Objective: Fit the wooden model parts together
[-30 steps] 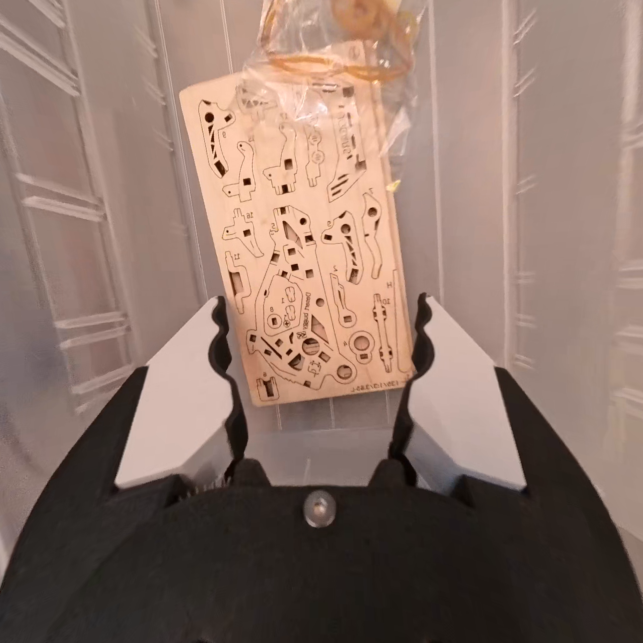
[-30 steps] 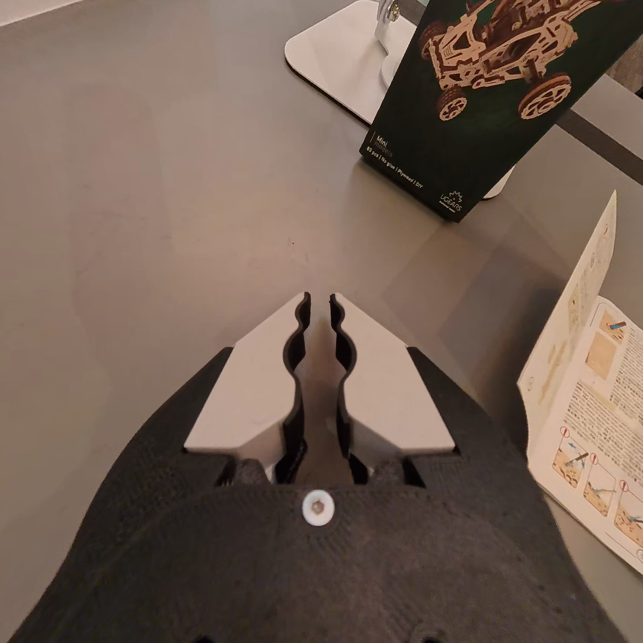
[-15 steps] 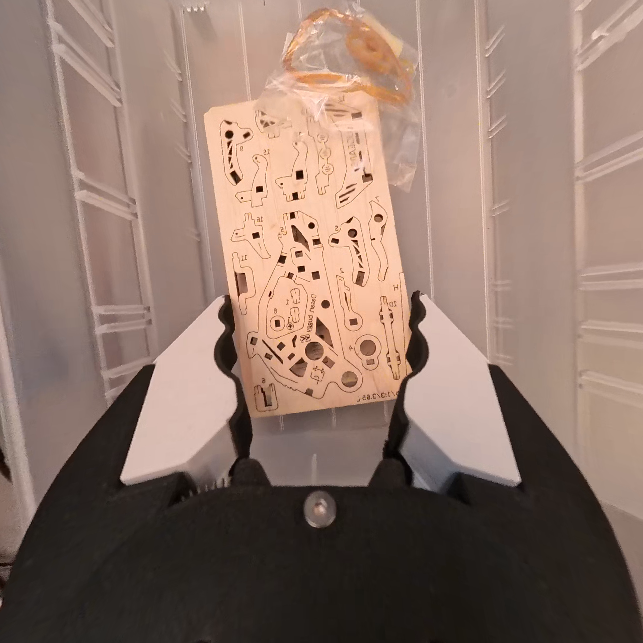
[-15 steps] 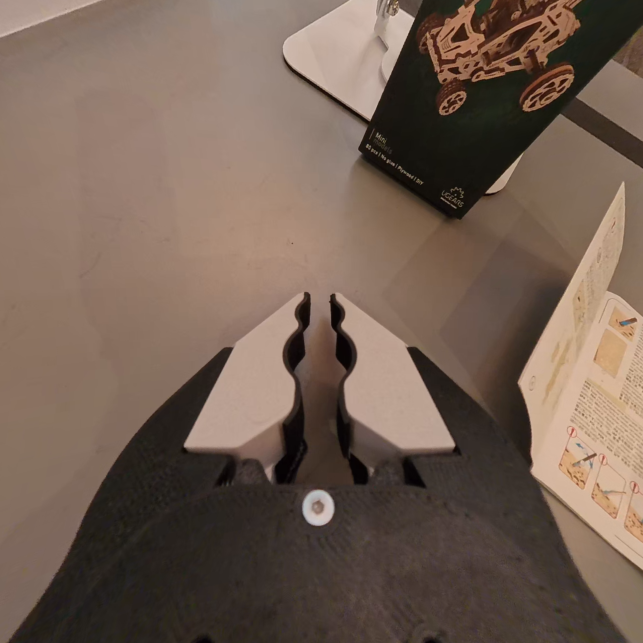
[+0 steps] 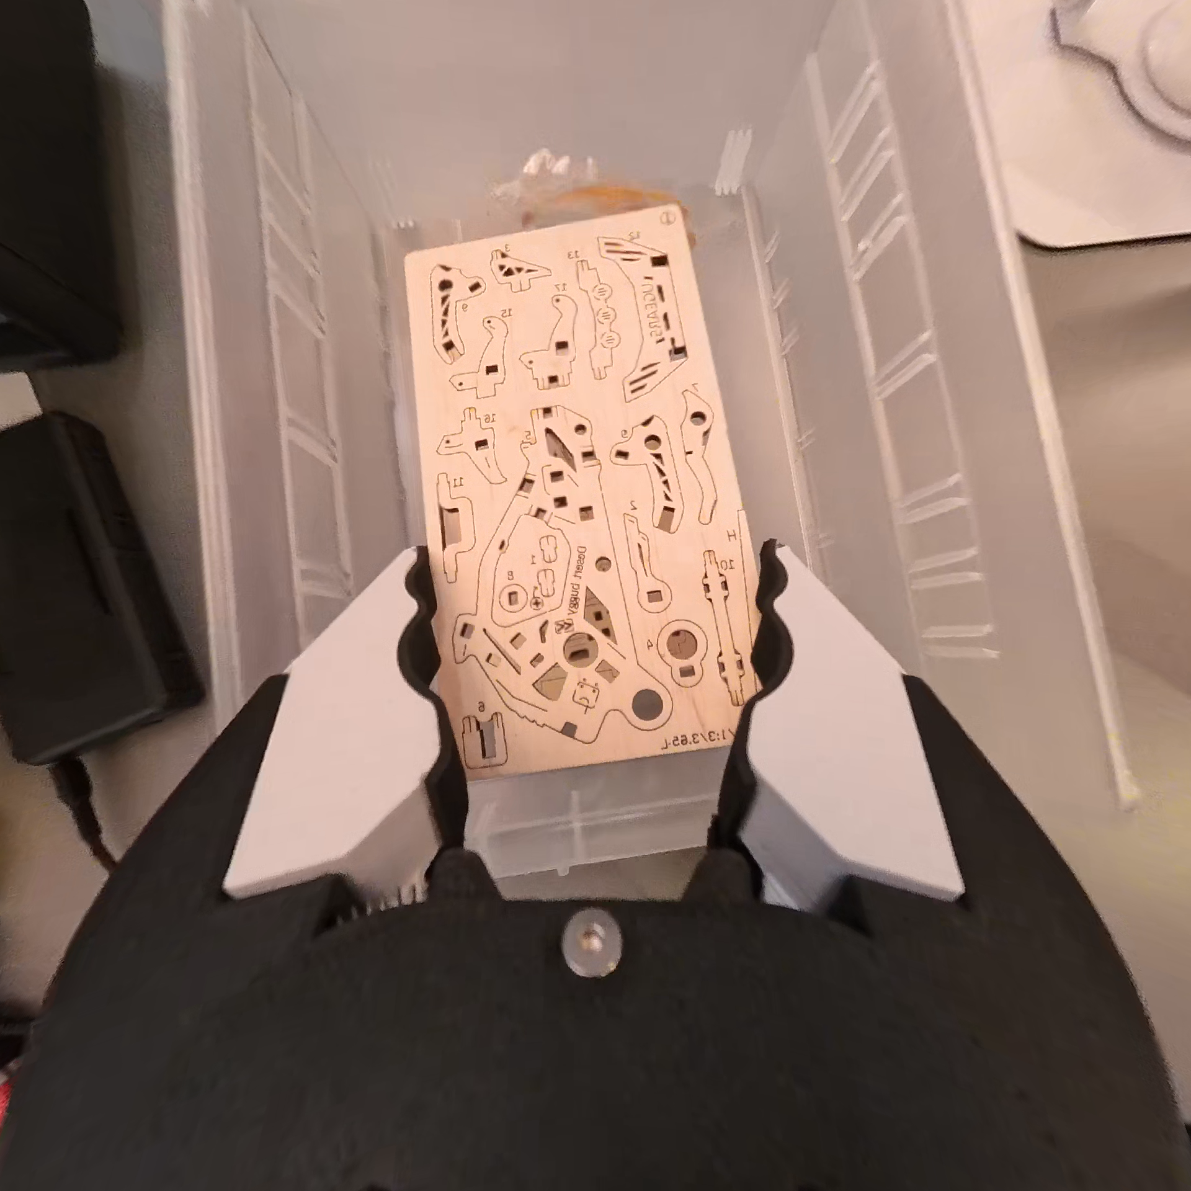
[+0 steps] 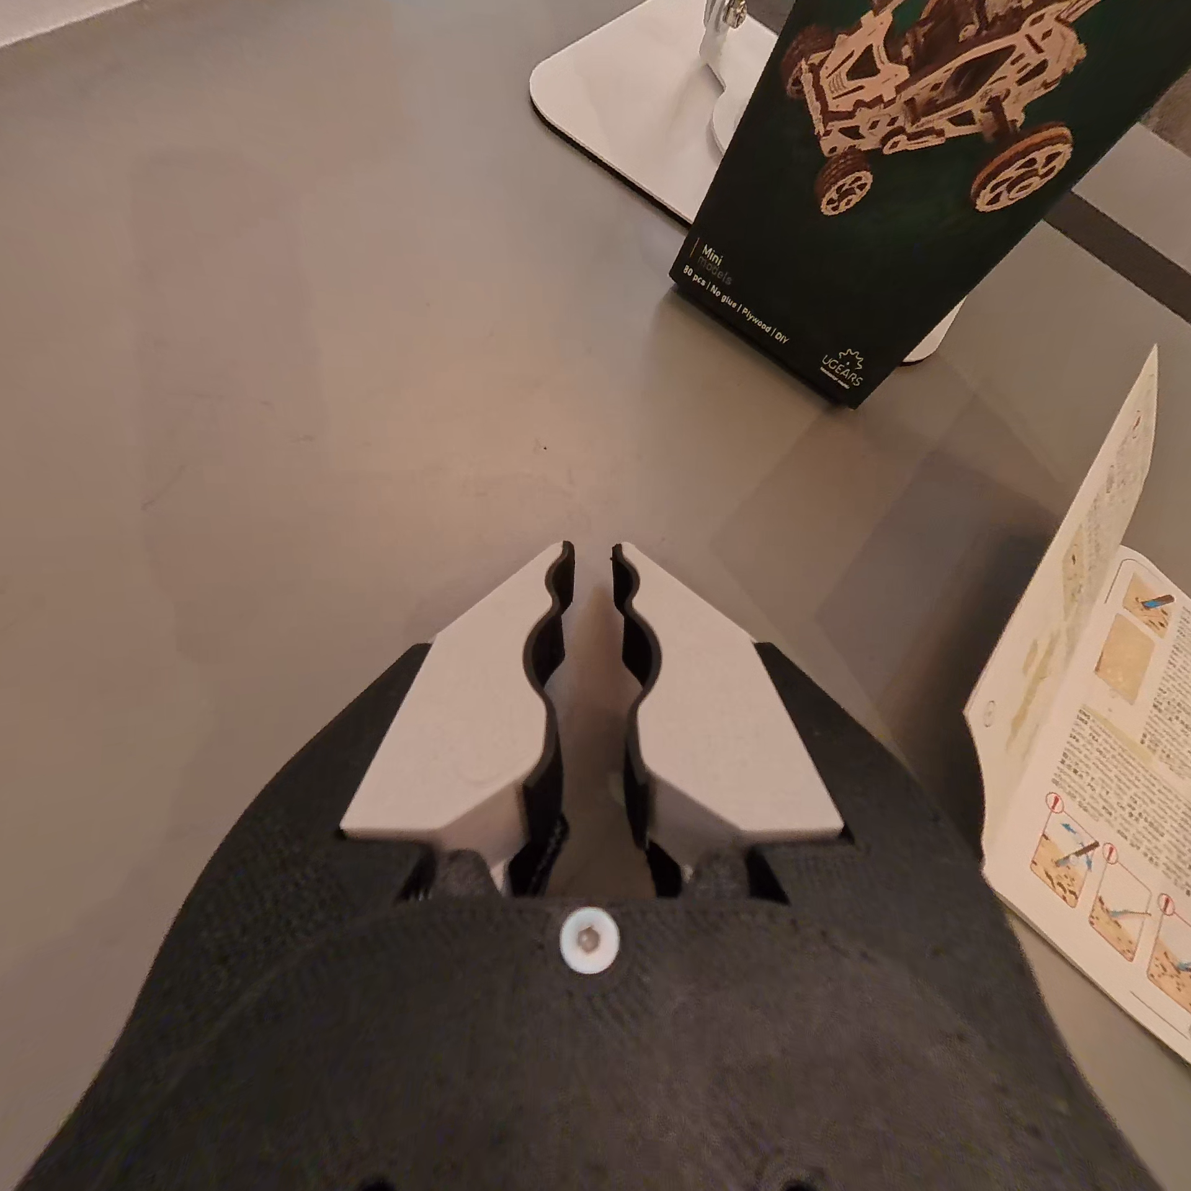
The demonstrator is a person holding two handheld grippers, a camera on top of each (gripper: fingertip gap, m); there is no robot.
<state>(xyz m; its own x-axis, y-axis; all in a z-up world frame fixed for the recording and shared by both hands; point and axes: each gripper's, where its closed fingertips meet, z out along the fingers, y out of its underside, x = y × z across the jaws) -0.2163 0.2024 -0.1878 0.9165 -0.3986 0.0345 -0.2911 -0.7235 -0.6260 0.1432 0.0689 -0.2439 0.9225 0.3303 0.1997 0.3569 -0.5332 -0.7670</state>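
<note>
Left claw [image 5: 590, 619]: jaws spread wide, straddling the near end of the wooden parts sheet [image 5: 580, 490]. The sheet's long edges run close along the black wavy pads [image 5: 419, 638] on both sides. Blur at the edges makes it hard to tell whether the pads press or only flank it, and the sheet seems to lie below the fingers, so I count nothing as gripped.

Change over the last second: the view has pulled up and tipped downward. The sheet was seen against the bin's far wall with a bag of rubber bands over its top corner. Now the sheet reads full-length, the bag [image 5: 580, 193] only peeks out beyond its far edge, and the rim of the clear plastic bin [image 5: 213, 387] and a black case [image 5: 71, 580] to the claw's left have come into view. Likely meaning: the claw is lining up over the sheet for a pickup. No parts punched out or joined yet.

Right claw [image 6: 591, 548]: jaws narrow, a slim gap showing bare counter [image 6: 290, 387], holding nothing. It has barely shifted. Ahead and right stands the dark model box [image 6: 870, 225], with an open instruction leaflet [image 6: 1095, 709] to the right.
</note>
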